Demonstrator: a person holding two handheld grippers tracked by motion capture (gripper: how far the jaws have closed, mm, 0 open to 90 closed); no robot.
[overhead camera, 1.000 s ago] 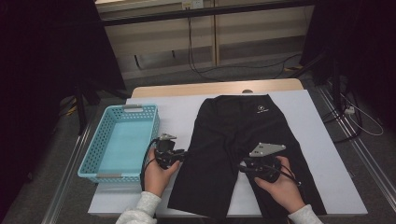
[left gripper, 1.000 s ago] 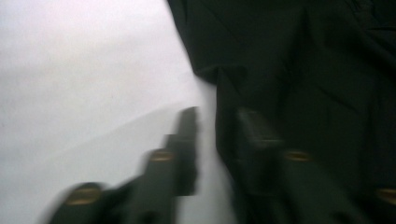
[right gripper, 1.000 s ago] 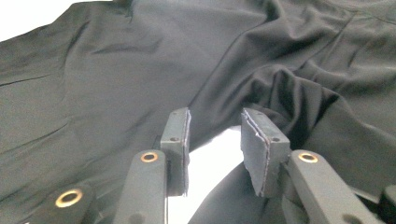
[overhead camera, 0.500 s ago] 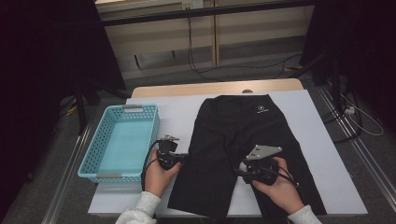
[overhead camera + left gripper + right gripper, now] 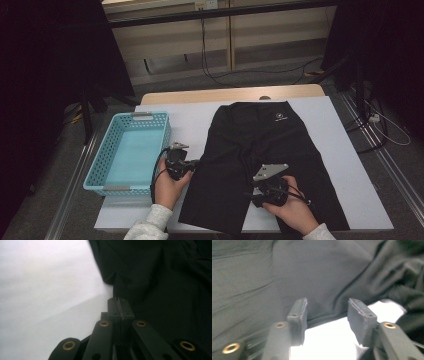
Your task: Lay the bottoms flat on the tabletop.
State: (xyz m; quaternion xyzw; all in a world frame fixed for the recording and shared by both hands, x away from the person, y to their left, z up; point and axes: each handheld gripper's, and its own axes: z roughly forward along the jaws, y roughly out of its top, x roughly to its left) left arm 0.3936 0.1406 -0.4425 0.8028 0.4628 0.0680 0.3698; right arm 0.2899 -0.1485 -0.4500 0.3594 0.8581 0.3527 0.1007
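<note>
Right hand-held gripper (image 5: 262,192) hovers low over the inner hem of one leg of the black shorts (image 5: 260,165), its jaws spread and just lately widening, the cloth edge lying ahead of the pads but not pinched, white worktop (image 5: 350,165) showing between them in the right gripper view; left hand-held gripper (image 5: 192,164), at the garment's outer left edge, has its jaws pressed together on a fold of that edge, the fabric puckered at the tips in the left gripper view.

By the look of it the job, folding or gathering the shorts, is barely begun; one side is gripped, the other not yet taken, and the garment lies flat and spread across the white sheet, waistband at the far end with a small white logo (image 5: 280,118) upward; the lifting, folding and any stowing appear still ahead.

Just left of the shorts stands a pale blue basket (image 5: 100,170), empty, its near corner close to the left hand and its trailing cable; a sideways swing there could nudge it. Beyond the worktop lie grey floor, loose cables (image 5: 215,75) and dark stands, well apart from the work.
</note>
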